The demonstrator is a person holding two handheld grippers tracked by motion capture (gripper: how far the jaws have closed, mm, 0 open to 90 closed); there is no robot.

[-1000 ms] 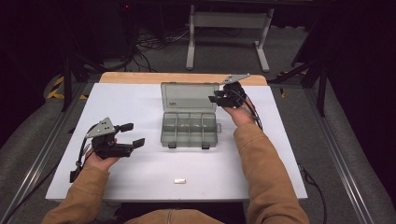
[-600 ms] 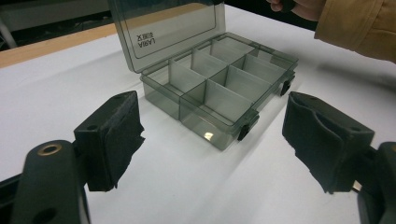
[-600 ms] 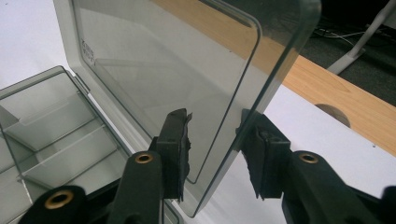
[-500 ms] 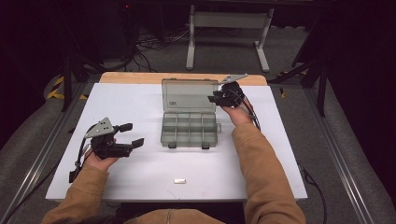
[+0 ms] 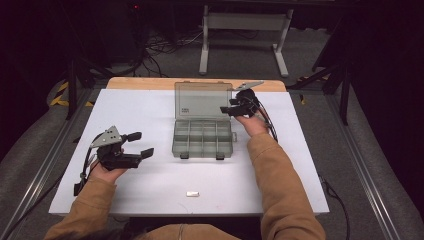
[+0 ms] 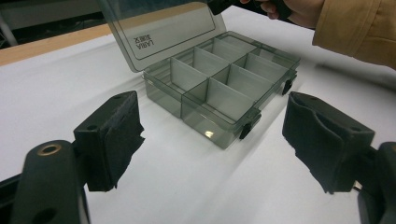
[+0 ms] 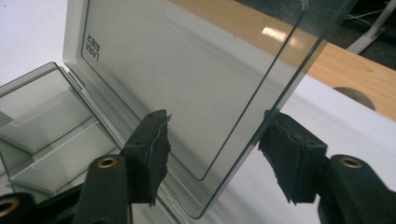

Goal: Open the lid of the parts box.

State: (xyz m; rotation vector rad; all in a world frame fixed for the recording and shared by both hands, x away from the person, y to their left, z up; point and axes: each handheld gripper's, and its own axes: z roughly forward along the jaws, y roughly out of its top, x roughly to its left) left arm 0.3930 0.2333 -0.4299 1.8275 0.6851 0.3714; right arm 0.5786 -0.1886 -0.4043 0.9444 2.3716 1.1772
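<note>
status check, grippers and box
Right gripper fingers just opened, straddling upright lid, no grip. Left gripper open, idle. Box empty. Nothing in the way.

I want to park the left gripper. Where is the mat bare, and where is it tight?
Bare: the mat left of the box, and the front strip, apart from the small metal piece. Tight: the box's right side, where the right gripper straddles the raised lid.

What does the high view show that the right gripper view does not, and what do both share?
High view alone: the left gripper with its jaws apart over the white table, and a small metal piece near the front edge. Right gripper view alone: the right gripper, jaws just opened, astride the lid's edge. Shared: the open compartment box and wooden strip.
</note>
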